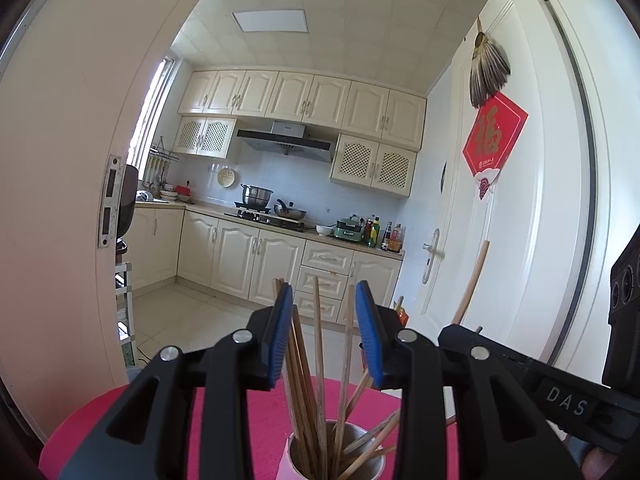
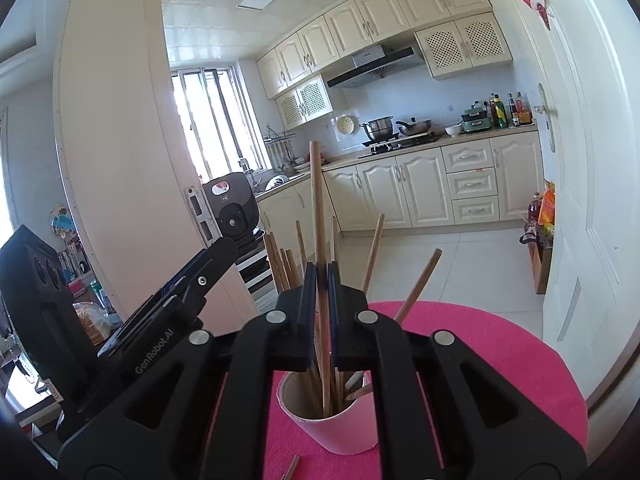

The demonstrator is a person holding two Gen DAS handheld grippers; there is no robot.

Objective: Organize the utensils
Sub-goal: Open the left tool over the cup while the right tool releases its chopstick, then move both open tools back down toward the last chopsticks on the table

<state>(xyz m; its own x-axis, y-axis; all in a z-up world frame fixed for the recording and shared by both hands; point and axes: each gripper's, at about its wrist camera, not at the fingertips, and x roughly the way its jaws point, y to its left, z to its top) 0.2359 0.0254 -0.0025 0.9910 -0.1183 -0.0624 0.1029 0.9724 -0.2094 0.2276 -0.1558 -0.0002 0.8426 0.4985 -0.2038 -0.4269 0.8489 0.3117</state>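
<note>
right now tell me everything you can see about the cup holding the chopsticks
The cup is a pale pink, paper-looking tumbler with a darker inside, standing upright on the pink tablecloth. It holds a loose bundle of wooden chopsticks fanning out above its rim. One taller chopstick rising from it is pinched in the right gripper. Neither gripper touches the cup itself.

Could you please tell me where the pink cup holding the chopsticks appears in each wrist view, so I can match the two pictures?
Left wrist view: the pink cup sits at the bottom edge, just right of centre, below the open blue fingers, partly cut off.
Right wrist view: the cup is low in the centre, on the pink mat, beneath the right gripper.
Shared landmark: the steel pot on the stove.
</note>
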